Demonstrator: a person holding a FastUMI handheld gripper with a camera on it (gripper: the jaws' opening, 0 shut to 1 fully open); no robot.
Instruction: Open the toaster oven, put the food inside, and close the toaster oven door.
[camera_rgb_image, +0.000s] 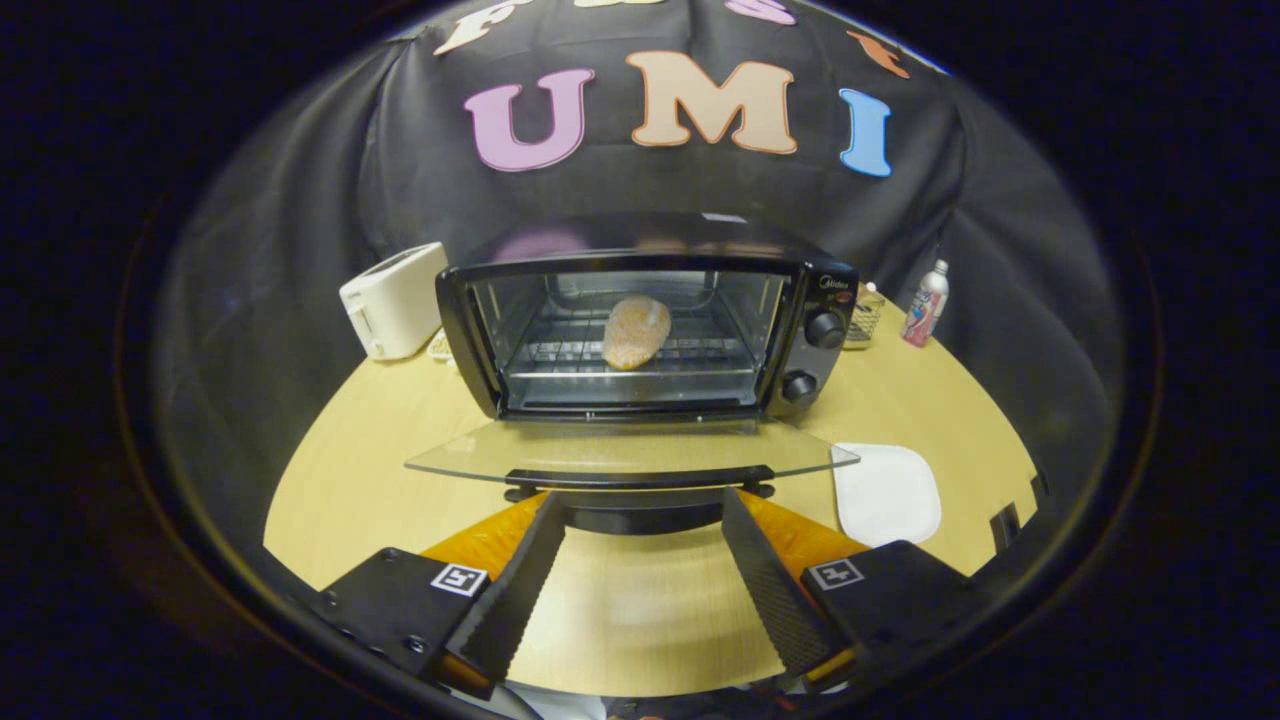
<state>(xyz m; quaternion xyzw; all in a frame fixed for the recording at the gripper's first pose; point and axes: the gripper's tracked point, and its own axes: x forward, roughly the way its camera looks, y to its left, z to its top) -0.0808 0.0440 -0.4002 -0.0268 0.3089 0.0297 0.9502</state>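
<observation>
A black toaster oven (800, 330) stands on the wooden table with its glass door (630, 450) folded down flat toward me. Inside, a speckled orange-brown bread roll (635, 330) lies on the wire rack. The door's black handle (640, 478) runs along its near edge. My gripper (640, 500) is open, its fingertips just under and in front of that handle, one on each side of its middle, with nothing pressed between them.
A white pop-up toaster (395, 300) sits left of the oven. A white plate (885, 492) lies on the table (330, 470) to the right of the door. Behind the oven's right side are a small wire basket (862, 318) and a bottle (925, 305).
</observation>
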